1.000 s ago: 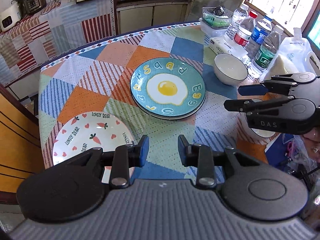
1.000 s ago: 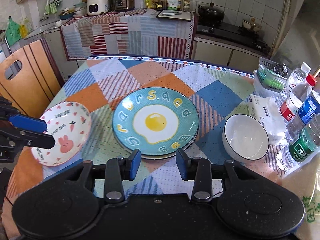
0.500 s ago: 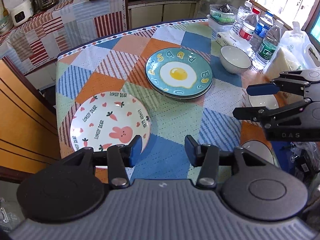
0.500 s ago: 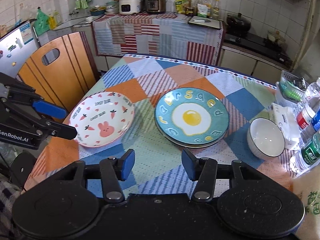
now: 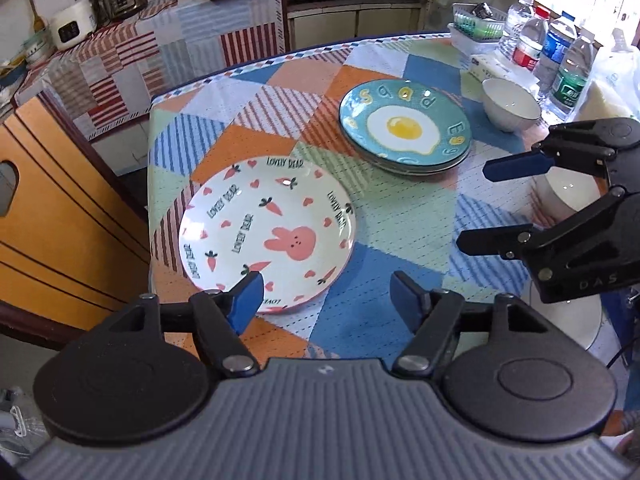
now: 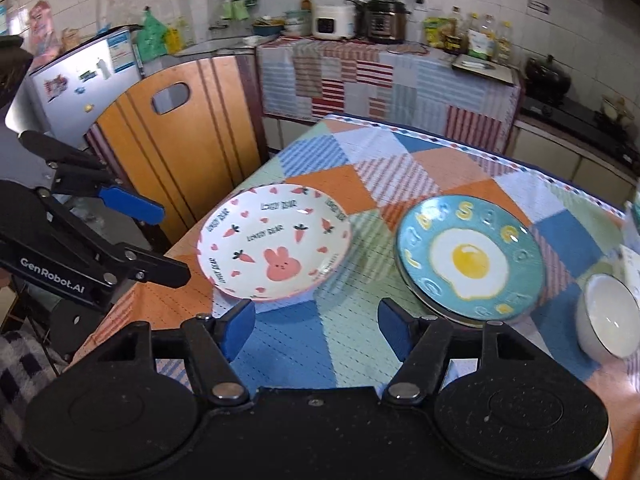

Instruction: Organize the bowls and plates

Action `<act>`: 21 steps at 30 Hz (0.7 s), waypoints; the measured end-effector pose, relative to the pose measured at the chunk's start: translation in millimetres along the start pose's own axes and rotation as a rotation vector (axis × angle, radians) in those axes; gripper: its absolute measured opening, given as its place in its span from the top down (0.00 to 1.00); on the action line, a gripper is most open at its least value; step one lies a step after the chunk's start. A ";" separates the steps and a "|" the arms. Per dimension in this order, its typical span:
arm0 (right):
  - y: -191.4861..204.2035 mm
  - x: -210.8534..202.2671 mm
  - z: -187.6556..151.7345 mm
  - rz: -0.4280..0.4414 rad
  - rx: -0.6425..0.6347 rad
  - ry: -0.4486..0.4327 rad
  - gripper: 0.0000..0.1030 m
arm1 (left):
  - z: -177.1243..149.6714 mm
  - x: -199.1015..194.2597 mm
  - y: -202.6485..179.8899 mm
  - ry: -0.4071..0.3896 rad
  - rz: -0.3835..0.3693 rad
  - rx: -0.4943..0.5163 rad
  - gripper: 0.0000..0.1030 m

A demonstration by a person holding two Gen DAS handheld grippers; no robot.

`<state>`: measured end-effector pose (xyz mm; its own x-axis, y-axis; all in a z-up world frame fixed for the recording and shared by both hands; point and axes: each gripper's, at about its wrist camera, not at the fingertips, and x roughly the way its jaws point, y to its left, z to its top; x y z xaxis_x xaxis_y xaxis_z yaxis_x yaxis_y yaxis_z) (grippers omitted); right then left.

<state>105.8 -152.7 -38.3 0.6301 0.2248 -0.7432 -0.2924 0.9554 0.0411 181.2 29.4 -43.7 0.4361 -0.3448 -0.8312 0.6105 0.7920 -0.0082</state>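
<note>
A white plate with a pink rabbit (image 5: 269, 230) (image 6: 276, 246) lies near the table's left edge. A teal fried-egg plate (image 5: 405, 125) (image 6: 470, 256) sits stacked on other plates at mid table. A white bowl (image 5: 510, 104) (image 6: 606, 316) stands to its right. Another white bowl (image 5: 564, 196) and a white dish (image 5: 572, 320) lie partly hidden behind the right gripper. My left gripper (image 5: 327, 300) is open and empty, above the rabbit plate's near rim. My right gripper (image 6: 316, 330) is open and empty, above the table's near side.
Water bottles (image 5: 556, 52), a tissue pack (image 5: 490, 68) and a small basket (image 5: 476, 22) crowd the far right. A wooden chair back (image 6: 176, 152) stands at the table's left edge. A cloth-covered counter (image 6: 384, 76) with cookers runs behind.
Both grippers have pulled back and up from the table and opened wider. The rabbit plate now shows fully in both views.
</note>
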 end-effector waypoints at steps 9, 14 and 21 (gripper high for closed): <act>4.5 42.4 -4.3 -0.025 -0.055 -0.075 0.30 | -25.6 46.7 33.6 -0.055 0.112 -0.050 0.26; -6.9 64.2 -6.2 0.054 -0.025 0.026 0.30 | -27.6 75.7 60.5 -0.026 0.121 -0.115 0.26; -12.4 97.7 0.9 0.105 0.039 0.025 0.30 | -28.8 104.6 80.7 0.038 0.066 -0.242 0.26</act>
<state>171.6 -142.4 -110.9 0.5788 0.3199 -0.7501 -0.3272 0.9337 0.1456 257.0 71.8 -147.3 0.4422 -0.2728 -0.8544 0.4036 0.9113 -0.0820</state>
